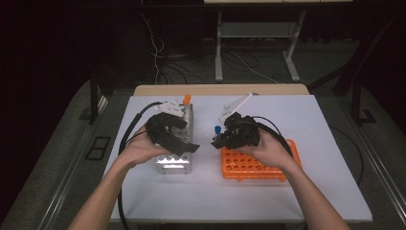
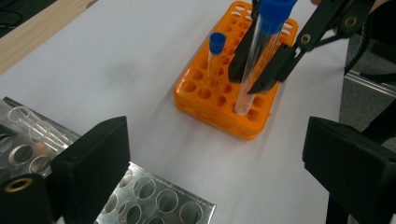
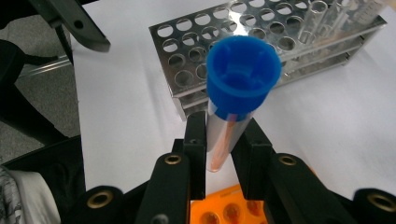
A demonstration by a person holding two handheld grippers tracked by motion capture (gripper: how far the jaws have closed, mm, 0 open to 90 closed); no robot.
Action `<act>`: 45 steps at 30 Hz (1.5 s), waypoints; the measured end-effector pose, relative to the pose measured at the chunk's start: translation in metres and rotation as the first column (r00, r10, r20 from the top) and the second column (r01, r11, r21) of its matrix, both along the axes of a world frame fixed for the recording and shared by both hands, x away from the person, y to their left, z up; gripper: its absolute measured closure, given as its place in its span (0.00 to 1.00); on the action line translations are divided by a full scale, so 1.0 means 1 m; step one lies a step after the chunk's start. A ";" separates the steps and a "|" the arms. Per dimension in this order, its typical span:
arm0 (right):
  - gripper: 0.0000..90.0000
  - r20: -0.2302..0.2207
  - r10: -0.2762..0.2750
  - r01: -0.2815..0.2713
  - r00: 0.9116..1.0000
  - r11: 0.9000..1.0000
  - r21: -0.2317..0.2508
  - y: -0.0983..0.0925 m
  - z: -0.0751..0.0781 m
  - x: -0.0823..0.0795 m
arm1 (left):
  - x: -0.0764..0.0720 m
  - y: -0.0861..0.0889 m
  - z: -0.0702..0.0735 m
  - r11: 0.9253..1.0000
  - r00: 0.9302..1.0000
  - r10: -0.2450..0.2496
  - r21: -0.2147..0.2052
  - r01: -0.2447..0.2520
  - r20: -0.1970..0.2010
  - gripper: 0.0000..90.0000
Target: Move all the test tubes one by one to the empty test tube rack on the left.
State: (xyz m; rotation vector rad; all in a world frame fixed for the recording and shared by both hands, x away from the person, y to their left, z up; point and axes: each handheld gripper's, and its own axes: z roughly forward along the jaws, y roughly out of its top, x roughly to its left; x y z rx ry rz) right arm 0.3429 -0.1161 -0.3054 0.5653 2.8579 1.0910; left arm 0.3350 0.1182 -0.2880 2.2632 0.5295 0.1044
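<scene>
My right claw (image 3: 224,140) is clamped on a clear test tube (image 3: 229,126) with a blue cap, held upright just below that cap. In the left gripper view the tube's lower end hangs just above the near rows of the orange rack (image 2: 205,100); whether it has entered a hole I cannot tell. A second blue-capped tube (image 2: 215,60) stands in that rack. My left claw (image 2: 215,177) stands wide apart with nothing between its jaws, above the near end of the metal rack (image 1: 174,163). An orange-capped tube (image 1: 186,99) stands at that rack's far end. Both racks sit on the white desk (image 1: 297,115), well apart.
</scene>
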 end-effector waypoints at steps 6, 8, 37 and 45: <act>0.84 -0.001 0.021 -0.021 1.000 1.000 0.002 0.012 0.000 0.002 | 0.005 -0.002 0.005 1.000 1.000 -0.025 0.000 0.025 -0.011 0.17; 0.84 -0.006 0.025 -0.025 1.000 1.000 0.004 0.016 0.000 0.002 | 0.006 -0.004 0.007 1.000 0.999 -0.032 0.002 0.032 -0.012 0.21; 0.84 -0.014 0.093 -0.093 0.996 0.996 0.008 0.051 -0.009 0.002 | 0.007 -0.014 0.014 0.983 0.986 -0.166 0.079 0.167 -0.011 0.82; 0.79 -0.010 0.085 -0.085 0.996 0.996 0.009 0.049 -0.007 0.002 | 0.010 -0.011 0.016 0.985 0.987 -0.159 0.067 0.159 -0.009 0.82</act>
